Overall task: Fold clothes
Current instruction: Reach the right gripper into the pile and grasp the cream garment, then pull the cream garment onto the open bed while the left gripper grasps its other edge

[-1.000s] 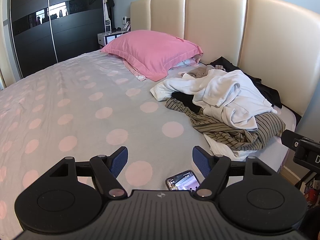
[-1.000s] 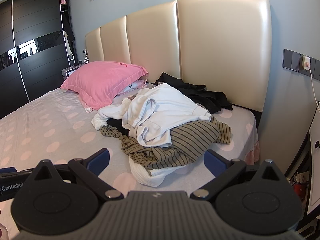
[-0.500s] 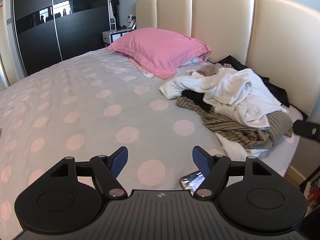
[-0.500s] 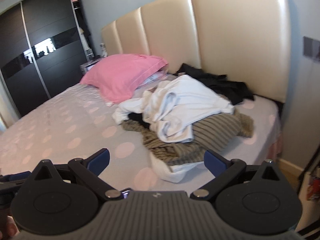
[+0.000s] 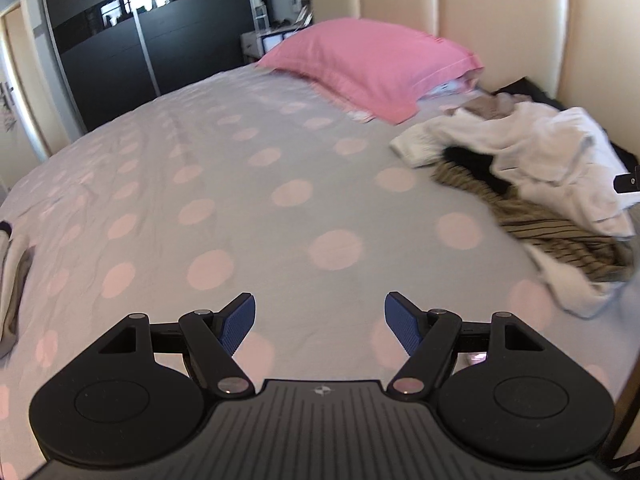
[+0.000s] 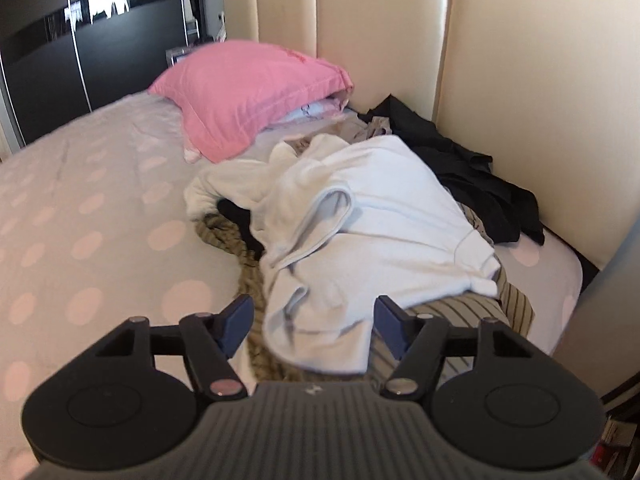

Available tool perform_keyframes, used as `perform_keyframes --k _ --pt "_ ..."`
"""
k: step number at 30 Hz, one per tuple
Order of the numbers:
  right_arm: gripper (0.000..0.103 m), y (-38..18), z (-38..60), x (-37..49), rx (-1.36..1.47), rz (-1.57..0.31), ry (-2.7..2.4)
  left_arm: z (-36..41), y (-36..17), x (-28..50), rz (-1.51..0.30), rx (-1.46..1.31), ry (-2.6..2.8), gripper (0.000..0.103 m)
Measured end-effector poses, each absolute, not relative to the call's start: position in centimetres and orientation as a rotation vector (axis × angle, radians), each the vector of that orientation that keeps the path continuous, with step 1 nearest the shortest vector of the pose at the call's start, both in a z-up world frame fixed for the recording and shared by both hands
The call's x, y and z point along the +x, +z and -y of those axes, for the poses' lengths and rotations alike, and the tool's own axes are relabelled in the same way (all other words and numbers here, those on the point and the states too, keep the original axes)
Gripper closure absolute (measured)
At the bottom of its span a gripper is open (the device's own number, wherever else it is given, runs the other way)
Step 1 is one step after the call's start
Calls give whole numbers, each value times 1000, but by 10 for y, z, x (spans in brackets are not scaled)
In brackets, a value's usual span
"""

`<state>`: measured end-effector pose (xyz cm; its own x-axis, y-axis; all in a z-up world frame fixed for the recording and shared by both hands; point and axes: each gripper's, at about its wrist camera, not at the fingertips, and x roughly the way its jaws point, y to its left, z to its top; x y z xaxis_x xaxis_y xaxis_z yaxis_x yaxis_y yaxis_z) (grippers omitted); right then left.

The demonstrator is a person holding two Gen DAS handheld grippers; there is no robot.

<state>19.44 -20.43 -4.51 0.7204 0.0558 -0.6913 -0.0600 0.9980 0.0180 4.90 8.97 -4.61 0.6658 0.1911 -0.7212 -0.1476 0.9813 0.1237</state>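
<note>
The pile point(image 6: 360, 232) lies on the bed point(image 6: 100, 220) ahead of my right gripper point(image 6: 312, 322), whose jaws are closing with the white top's point(image 6: 384, 216) hem between them, not yet pinched. It looks soft, light and floppy; I'd take that hem. My left gripper point(image 5: 320, 322) gapes over bare sheet. No legible writing.

FREE: wide bare stretch of bed point(image 5: 240, 184) ahead of left gripper point(image 5: 320, 322) | BLOCKED: clothes pile point(image 6: 360, 216) under closing right gripper point(image 6: 312, 326), pink pillow point(image 5: 372, 60), headboard point(image 6: 500, 80) behind | EDGE: wardrobe point(image 5: 100, 40) far side
</note>
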Motion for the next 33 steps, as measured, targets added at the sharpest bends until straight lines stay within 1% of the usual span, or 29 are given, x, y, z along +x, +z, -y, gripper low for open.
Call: perform_keyframes --k 7,9,10,13,15,16,17,24,33 --pt "35 -91 204 264 -95 -846 -47 -123 -69 54 -889 54 250 32" --pt "46 -96 207 272 -84 -861 -71 -132 -74 53 -909 48 263 32" --pt "47 -98 208 276 -80 -867 -80 -135 -77 51 -918 46 268 32" --pt "62 -92 204 273 -115 -868 -65 -142 -80 46 -936 50 271 32" --pt "80 -83 198 267 -157 -850 -47 -145 -79 42 -940 54 272 32" --pt "87 -77 196 263 -166 -836 -33 -147 -78 40 -940 55 273 32" --pt "88 -71 193 258 -176 -822 -19 -148 -76 38 -936 53 274 32" --pt "90 -16 139 218 -218 -764 159 -162 -52 14 -890 26 282 32" --pt "90 48 12 120 -273 -695 557 -192 -11 -35 -819 24 317 32"
